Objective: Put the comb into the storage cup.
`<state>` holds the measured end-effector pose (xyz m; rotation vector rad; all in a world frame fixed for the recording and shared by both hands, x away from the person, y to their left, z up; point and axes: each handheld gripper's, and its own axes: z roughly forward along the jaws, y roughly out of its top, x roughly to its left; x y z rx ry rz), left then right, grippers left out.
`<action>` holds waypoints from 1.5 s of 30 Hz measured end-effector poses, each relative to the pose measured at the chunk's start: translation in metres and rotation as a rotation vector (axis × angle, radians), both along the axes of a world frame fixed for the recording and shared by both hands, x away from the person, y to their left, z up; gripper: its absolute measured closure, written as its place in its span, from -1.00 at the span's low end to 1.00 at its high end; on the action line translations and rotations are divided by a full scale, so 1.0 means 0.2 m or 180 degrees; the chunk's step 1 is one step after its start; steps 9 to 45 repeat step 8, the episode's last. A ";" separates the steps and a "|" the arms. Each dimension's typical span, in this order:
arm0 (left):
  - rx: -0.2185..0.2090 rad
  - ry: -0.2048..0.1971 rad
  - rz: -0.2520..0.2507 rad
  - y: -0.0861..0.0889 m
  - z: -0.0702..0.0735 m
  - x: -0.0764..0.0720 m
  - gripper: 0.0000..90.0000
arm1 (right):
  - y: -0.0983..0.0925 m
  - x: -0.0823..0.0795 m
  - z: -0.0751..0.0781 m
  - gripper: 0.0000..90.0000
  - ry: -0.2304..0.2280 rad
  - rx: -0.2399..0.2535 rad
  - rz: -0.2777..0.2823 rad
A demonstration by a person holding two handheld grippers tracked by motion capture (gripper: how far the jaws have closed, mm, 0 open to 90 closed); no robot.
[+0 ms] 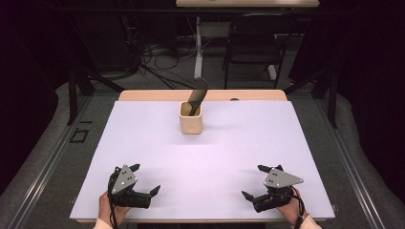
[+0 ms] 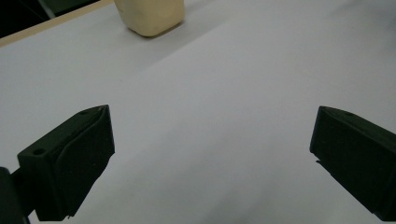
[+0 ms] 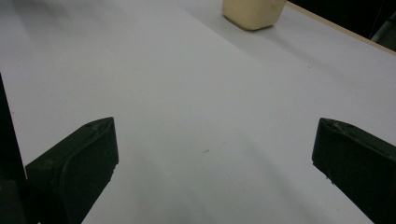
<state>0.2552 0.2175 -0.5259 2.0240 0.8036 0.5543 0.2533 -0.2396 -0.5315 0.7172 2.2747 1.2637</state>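
High view: both hands rest at the near edge, left gripper [image 1: 145,179] and right gripper [image 1: 252,181] spread wide, holding nothing; the beige cup [image 1: 190,119] with a dark spatula [image 1: 196,100] stands mid-table, well apart, so reaching forward likely comes next

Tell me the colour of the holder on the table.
Pale cream holder, clearest in the high view.
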 end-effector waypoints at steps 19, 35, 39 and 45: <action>0.0027 0.0036 -0.0014 -0.01 -0.01 0.01 -1.00 | 0.00 0.00 0.00 -1.00 -0.0010 0.0000 0.0003; 0.0027 0.0036 -0.0014 -0.01 -0.01 0.01 -1.00 | 0.00 0.00 0.00 -1.00 -0.0010 0.0000 0.0003; 0.0027 0.0036 -0.0014 -0.01 -0.01 0.01 -1.00 | 0.00 0.00 0.00 -1.00 -0.0010 0.0000 0.0003; 0.0027 0.0036 -0.0014 -0.01 -0.01 0.01 -1.00 | 0.00 0.00 0.00 -1.00 -0.0010 0.0000 0.0003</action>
